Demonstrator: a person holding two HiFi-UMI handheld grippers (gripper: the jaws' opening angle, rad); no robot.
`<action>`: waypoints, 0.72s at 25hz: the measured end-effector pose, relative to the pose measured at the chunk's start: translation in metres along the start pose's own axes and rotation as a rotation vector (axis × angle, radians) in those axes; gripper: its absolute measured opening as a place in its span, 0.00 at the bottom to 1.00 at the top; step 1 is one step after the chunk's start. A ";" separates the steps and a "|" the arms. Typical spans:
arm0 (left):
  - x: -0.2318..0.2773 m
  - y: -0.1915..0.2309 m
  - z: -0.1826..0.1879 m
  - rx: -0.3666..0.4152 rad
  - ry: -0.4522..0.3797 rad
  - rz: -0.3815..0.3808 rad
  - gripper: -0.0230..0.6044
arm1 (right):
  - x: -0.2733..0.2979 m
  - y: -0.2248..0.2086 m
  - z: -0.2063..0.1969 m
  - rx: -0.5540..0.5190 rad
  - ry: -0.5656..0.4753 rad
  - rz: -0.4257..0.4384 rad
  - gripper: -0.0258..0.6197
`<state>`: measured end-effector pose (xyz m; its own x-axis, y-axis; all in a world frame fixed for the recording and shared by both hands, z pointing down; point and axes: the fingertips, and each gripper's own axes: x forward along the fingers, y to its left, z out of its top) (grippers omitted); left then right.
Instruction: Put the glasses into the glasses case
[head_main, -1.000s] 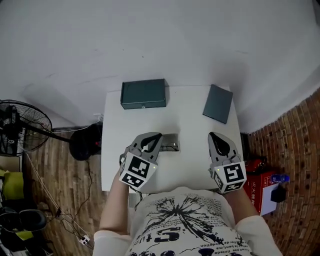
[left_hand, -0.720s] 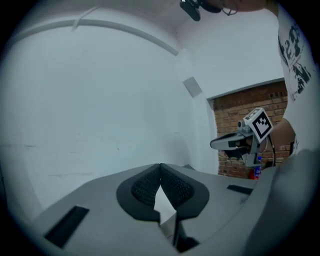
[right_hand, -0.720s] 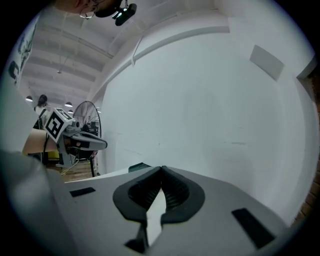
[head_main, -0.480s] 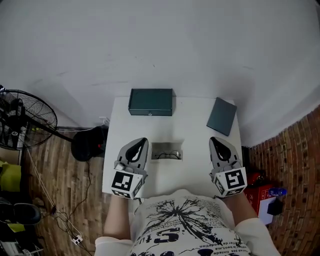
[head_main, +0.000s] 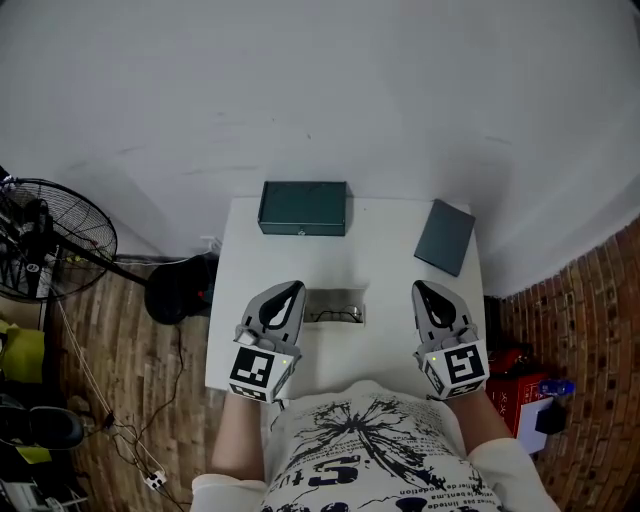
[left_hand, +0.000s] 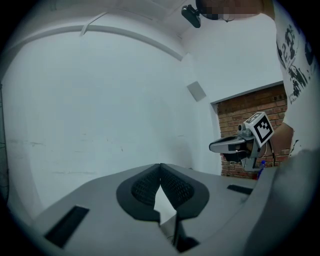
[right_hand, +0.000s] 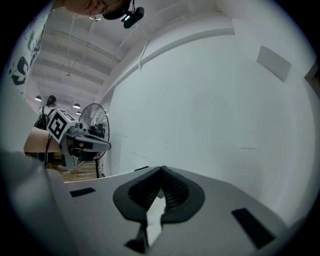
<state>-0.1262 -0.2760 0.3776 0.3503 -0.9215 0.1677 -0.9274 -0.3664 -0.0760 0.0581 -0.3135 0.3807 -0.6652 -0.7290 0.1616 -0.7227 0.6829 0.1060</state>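
Note:
The glasses (head_main: 335, 315) lie at the middle of the white table (head_main: 390, 340), against a small grey open holder (head_main: 334, 298). A dark green box-like case (head_main: 302, 208) stands shut at the table's back edge. A flat dark grey case (head_main: 445, 237) lies at the back right. My left gripper (head_main: 292, 289) hovers just left of the glasses, shut and empty, apart from them. My right gripper (head_main: 421, 289) hovers to their right, also shut and empty. In the left gripper view the pads (left_hand: 160, 165) meet, and in the right gripper view the pads (right_hand: 161, 169) meet too.
A standing fan (head_main: 45, 245) and a black round object (head_main: 175, 287) are on the wooden floor left of the table. Red items (head_main: 520, 375) sit on the floor to the right by a brick wall. A plain white wall lies behind the table.
My left gripper has drawn back and left off the grey holder and the glasses, which now lie uncovered. The right gripper has barely shifted.

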 end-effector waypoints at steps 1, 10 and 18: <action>0.001 0.001 0.000 -0.001 0.001 0.001 0.06 | 0.001 0.001 -0.001 -0.003 0.001 0.003 0.06; 0.006 -0.003 -0.005 0.017 0.020 -0.012 0.06 | 0.002 0.006 -0.008 0.043 0.023 0.030 0.06; 0.006 -0.013 -0.010 0.041 0.048 -0.062 0.06 | 0.003 0.010 -0.010 0.032 0.026 0.024 0.06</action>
<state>-0.1128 -0.2758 0.3895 0.3991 -0.8901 0.2200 -0.8978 -0.4281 -0.1036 0.0509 -0.3086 0.3916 -0.6774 -0.7109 0.1890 -0.7127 0.6979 0.0704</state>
